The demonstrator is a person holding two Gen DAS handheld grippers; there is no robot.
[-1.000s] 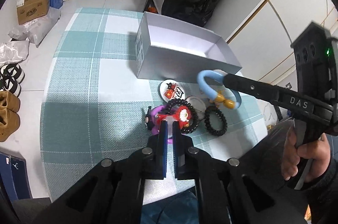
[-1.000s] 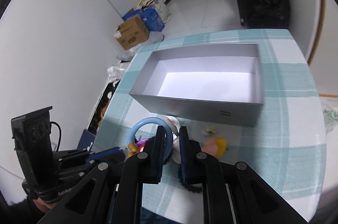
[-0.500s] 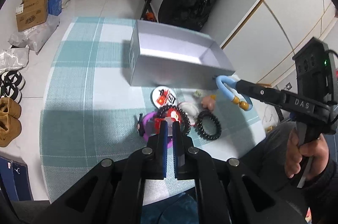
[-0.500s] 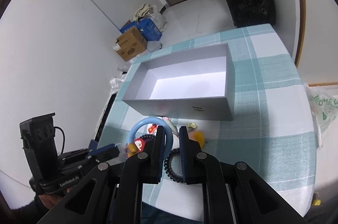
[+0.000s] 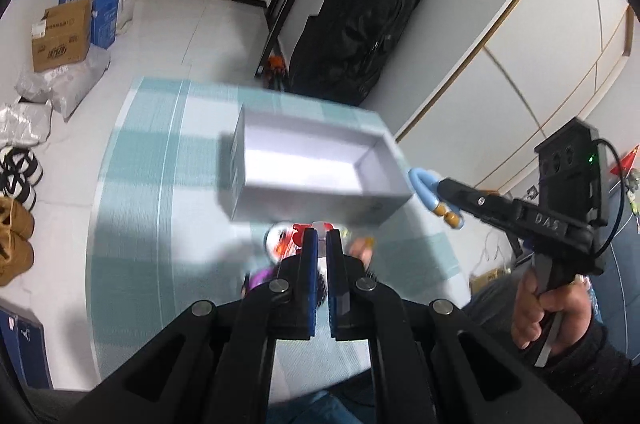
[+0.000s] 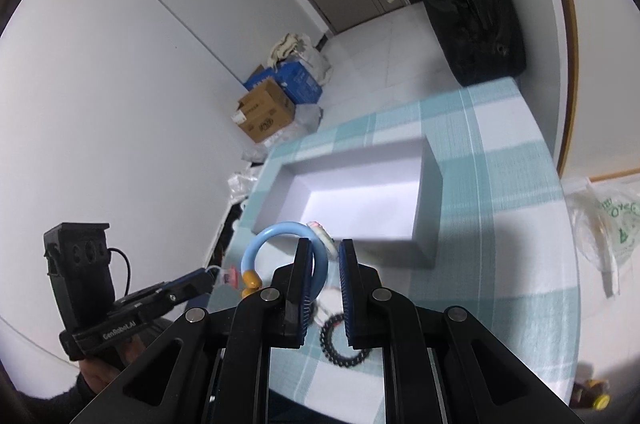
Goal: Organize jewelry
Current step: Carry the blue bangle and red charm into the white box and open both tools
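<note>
The light-blue bracelet (image 6: 280,244), a smooth ring with amber beads at its low end, is held in the air just outside the near corner of the open grey box (image 6: 428,192). The right gripper (image 6: 324,264) has its jaws closed on the ring's band. The right wrist view shows the band passing between the two blue pads, with a gap left on the other side. From the left wrist view the same bracelet (image 5: 426,184) shows edge-on past the box's right end wall, sticking out of the right gripper's tips, with the beads hanging below them.

The left gripper (image 5: 321,238) is lifted above the table in front of the box's near long wall. Its jaws are nearly together and grip a small red-and-white trinket (image 5: 316,226) at the tips. Its shape is blurred in the left wrist view. In the right wrist view it appears as a small pink tag (image 6: 228,278) at the end of the left gripper's blue tips.

Only the right wrist view shows the black coil hair tie (image 6: 344,342) lying flat on the teal-checked tablecloth (image 6: 492,224), on the near side of the box. The left wrist view shows a blurred cluster of other pieces (image 5: 280,248) below the box's near wall, partly hidden by its own fingers. The box's white floor (image 5: 304,168) is visible in both views.
</note>
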